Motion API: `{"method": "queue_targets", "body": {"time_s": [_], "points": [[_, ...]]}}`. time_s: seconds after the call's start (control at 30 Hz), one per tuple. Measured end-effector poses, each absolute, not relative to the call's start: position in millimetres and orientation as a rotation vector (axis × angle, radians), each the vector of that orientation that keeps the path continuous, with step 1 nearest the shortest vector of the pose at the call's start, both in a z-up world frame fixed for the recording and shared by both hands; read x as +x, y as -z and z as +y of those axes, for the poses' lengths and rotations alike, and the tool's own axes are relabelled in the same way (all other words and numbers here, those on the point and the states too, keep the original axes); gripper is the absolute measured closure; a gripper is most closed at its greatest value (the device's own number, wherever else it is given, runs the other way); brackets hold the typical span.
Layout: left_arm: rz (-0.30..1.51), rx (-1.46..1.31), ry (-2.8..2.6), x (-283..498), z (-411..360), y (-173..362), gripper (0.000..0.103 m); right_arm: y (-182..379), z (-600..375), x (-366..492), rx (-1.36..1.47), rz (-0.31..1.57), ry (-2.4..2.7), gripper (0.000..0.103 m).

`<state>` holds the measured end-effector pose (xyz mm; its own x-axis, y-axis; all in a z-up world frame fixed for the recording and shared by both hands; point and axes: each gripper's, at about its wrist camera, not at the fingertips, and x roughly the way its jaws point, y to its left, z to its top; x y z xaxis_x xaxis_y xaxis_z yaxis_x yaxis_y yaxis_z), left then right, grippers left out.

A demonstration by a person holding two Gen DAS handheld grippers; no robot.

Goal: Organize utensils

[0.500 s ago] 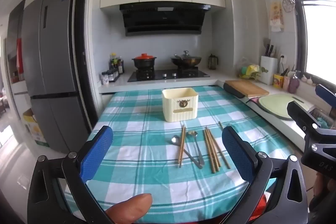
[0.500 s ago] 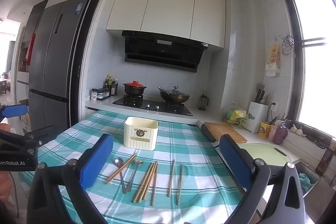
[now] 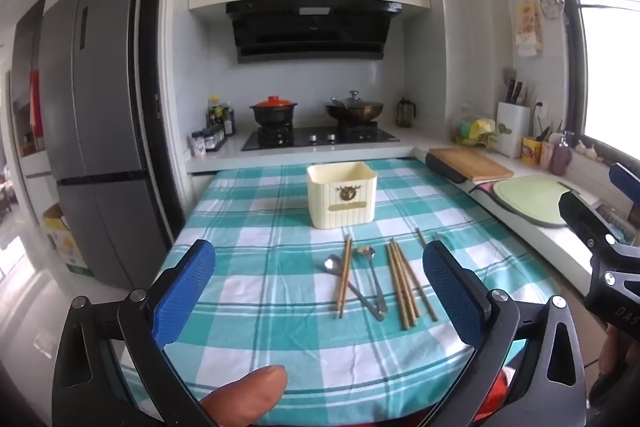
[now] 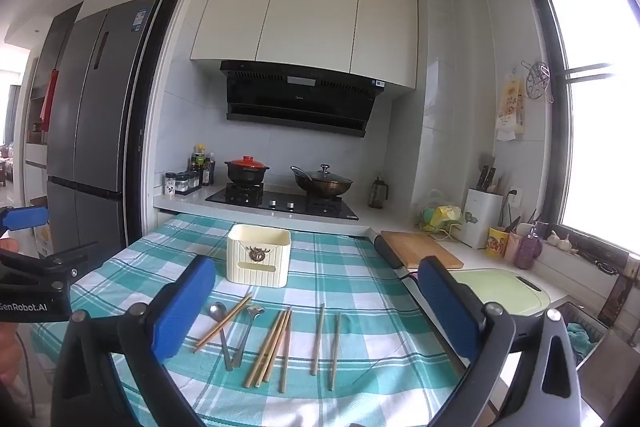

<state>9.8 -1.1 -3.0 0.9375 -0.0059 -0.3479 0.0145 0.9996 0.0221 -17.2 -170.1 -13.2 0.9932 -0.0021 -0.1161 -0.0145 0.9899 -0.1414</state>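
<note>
- My left jaws [image 3: 318, 301] stand spread wide with nothing between the blue pads, hovering over the near edge of the tabletop [image 3: 260, 267], which wears a teal-and-white checked cloth.
- My right jaws [image 4: 314, 307] are spread just as wide and just as empty, looking at the same spot from further right.
- The utensils lie in a loose row on the cloth, near me and in front of the holder.
- From left: a pair of chopsticks [image 3: 344, 277] lying across the handle of one spoon [image 3: 350, 285], a second spoon [image 3: 372, 277] just beside it, its handle meeting the first spoon's at the near end.
- Right of the spoons, a bundle of chopsticks [image 3: 404, 285] lies close together, the sticks touching.
- Furthest right, two single chopsticks [image 4: 326, 341] lie apart from the bundle.
- The cream utensil holder [image 3: 342, 199] stands upright on the far part of the cloth; I cannot see its inside.
- Beyond the tabletop, a stove [image 3: 320, 139] carries a red-lidded pot [image 3: 274, 109] and a wok [image 3: 354, 109].
</note>
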Motion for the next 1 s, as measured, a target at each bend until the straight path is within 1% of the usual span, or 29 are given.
{"method": "queue_targets", "body": {"time_s": [1.0], "points": [[0.355, 0.025, 0.006, 11.7, -2.9, 6.7, 0.000, 13.3, -174.5, -19.3, -0.119, 0.104, 0.012, 0.000]]}}
